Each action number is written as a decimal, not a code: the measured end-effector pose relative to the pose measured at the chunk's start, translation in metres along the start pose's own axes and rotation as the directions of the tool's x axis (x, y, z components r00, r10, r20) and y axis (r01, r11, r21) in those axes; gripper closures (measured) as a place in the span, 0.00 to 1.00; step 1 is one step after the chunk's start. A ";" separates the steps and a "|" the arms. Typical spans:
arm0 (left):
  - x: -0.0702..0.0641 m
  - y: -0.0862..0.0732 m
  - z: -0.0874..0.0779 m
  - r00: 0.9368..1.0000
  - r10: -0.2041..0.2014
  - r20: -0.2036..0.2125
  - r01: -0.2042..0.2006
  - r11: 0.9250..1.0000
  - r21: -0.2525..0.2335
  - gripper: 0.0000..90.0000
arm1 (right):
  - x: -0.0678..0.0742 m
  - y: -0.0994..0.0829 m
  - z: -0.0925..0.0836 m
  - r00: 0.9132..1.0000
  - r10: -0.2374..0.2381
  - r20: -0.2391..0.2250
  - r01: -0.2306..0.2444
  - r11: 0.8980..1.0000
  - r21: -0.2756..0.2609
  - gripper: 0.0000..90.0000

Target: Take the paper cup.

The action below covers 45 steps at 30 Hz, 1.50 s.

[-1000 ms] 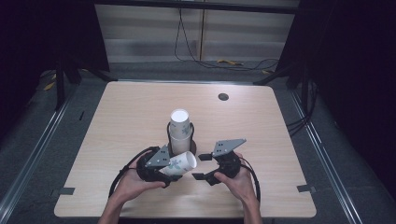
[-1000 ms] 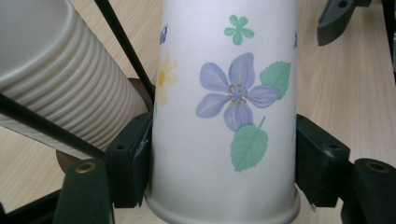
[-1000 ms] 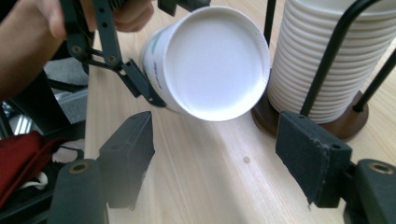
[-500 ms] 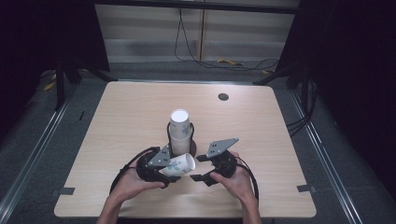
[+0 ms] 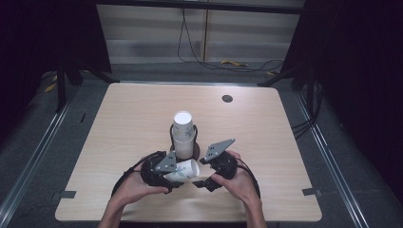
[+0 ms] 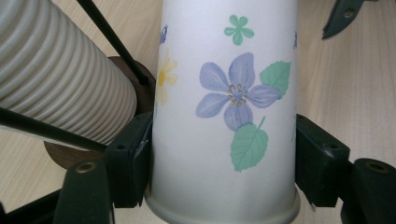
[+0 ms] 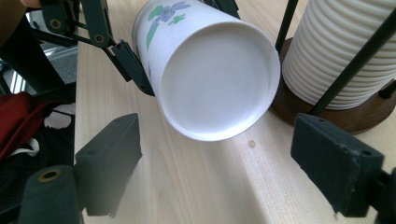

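Left gripper (image 5: 167,176) pinches the flowered paper cup (image 5: 183,170) across its body, pads tight on both sides near the rim end; in the left gripper view the cup (image 6: 224,112) stands between both black jaws with no gap. Cup lies on its side above the table (image 5: 285,142), near the middle of the front edge, closed base pointing at the right gripper (image 5: 205,179). Right gripper's jaws have just been opening: now spread wide, pads clear of the cup, nothing between them; the right gripper view looks straight at the cup's base (image 7: 217,77). Just behind the held cup, a stack of ribbed white cups (image 5: 183,133) stands upright in a wire holder on a dark round base (image 7: 336,112), roughly table centre. Small dark disc (image 5: 227,98) sits near the back edge, right of centre.
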<state>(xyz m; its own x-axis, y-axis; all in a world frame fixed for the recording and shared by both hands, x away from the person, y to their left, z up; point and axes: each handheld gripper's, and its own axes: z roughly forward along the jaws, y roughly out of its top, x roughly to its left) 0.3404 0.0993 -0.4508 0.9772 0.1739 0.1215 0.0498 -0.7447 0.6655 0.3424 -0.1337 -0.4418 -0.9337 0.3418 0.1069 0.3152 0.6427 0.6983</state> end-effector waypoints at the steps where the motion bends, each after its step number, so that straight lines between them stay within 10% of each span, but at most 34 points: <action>1: 0.000 0.001 0.000 1.000 0.003 -0.001 -0.003 1.000 0.001 0.34 | 0.000 0.000 0.000 1.000 0.000 0.004 0.000 1.000 0.009 0.19; 17: -0.002 0.008 0.003 0.999 0.048 0.004 -0.049 0.997 0.053 0.34 | -0.007 0.006 0.012 0.996 0.007 -0.089 0.005 0.991 0.134 0.31; 45: -0.011 0.012 0.020 0.995 0.083 0.046 -0.087 0.993 0.080 0.33 | -0.005 0.013 0.017 0.991 -0.022 -0.129 0.040 0.989 0.142 0.35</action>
<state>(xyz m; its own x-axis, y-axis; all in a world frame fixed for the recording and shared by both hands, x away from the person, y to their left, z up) 0.3342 0.0752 -0.4590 0.9864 0.0819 0.1426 -0.0185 -0.8064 0.5911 0.3538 -0.1153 -0.4453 -0.9545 0.2366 0.1817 0.2983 0.7468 0.5944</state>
